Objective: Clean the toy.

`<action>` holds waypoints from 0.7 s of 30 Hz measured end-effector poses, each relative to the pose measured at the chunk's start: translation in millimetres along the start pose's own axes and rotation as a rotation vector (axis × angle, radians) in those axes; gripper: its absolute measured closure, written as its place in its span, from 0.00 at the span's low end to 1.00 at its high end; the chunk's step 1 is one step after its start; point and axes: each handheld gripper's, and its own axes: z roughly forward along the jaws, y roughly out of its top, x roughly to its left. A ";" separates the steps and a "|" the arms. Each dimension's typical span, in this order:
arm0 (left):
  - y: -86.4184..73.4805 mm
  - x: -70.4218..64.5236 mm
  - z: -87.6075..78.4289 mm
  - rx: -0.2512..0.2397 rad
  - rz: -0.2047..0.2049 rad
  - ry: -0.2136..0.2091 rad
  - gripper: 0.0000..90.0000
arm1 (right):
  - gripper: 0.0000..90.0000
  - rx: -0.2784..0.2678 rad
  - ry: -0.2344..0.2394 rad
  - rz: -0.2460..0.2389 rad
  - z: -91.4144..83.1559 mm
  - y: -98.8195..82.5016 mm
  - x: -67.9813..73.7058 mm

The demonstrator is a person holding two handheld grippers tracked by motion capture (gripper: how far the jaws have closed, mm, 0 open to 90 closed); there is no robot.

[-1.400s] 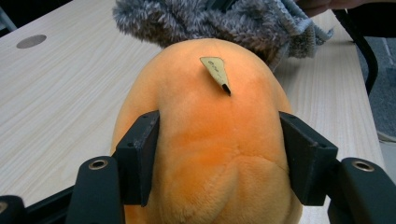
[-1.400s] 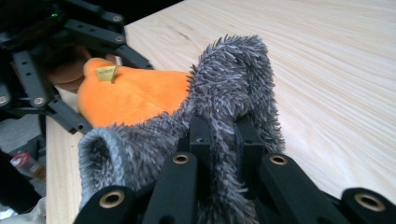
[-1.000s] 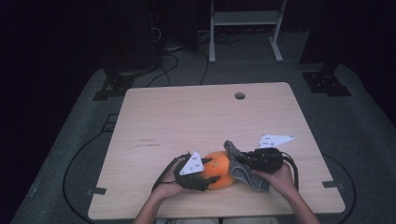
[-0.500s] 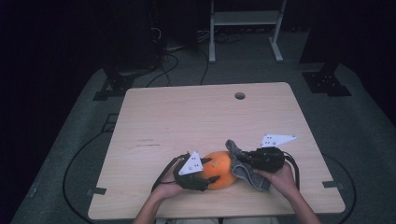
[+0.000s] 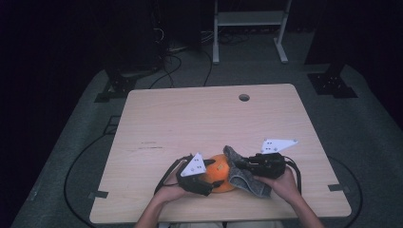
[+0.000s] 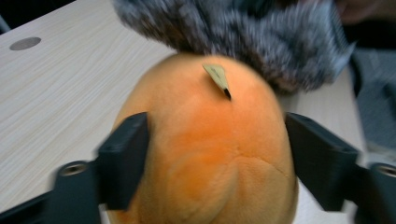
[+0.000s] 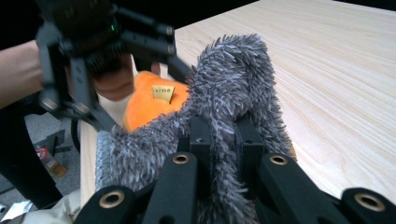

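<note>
Jaws: our left pair has just been opening around the orange plush ball, our right pair is clamped on the grey cloth.

We have the orange plush ball [image 6: 205, 149] near the front edge of the table [image 5: 199, 114], between the left jaws, which now stand just off its sides rather than pinching it. Our right gripper [image 7: 219, 140] holds the grey shaggy cloth [image 7: 233, 88] tight in closed jaws, draped against the ball's far side. To wipe well, we judge the left gripper [image 5: 202, 178] should steady the ball again before the cloth is dragged over it, or the soft ball may roll away. Both hands rest low at the front edge, the left hand [image 5: 168, 192] angled rightward, the right hand [image 5: 285, 183] pointing left toward the ball.
</note>
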 end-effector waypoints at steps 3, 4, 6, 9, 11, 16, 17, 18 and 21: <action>-1.3 5.2 -2.8 0.006 -0.037 -0.002 0.16 | 0.89 0.002 -0.006 0.002 -0.9 -1.6 -1.2; -1.3 5.2 -2.8 0.006 -0.037 -0.002 0.16 | 0.90 -0.001 -0.006 0.005 -1.2 -2.4 -2.8; -4.1 7.1 -3.8 0.010 -0.037 -0.012 0.17 | 0.90 0.002 -0.009 0.011 -1.8 -3.4 -4.3; -6.7 6.3 -2.9 0.007 -0.024 -0.014 0.31 | 0.90 0.021 -0.045 0.022 -3.8 -6.4 -8.5; -5.3 1.9 0.1 0.002 -0.012 0.021 0.38 | 0.90 0.000 -0.043 0.016 -8.1 -1.9 -3.8; 2.3 -4.1 1.8 0.003 0.007 0.049 0.44 | 0.90 -0.031 0.001 -0.047 -4.3 8.9 13.0; 2.3 -4.1 1.8 0.003 0.007 0.049 0.43 | 0.90 -0.031 0.001 -0.047 -4.3 8.9 13.0; 0.2 -3.4 1.9 -0.014 0.007 0.023 0.40 | 0.90 -0.010 -0.019 -0.034 -2.6 1.8 5.8; -1.6 -0.2 2.9 -0.022 -0.023 -0.006 0.21 | 0.90 -0.016 -0.008 0.009 -2.9 -4.7 -1.9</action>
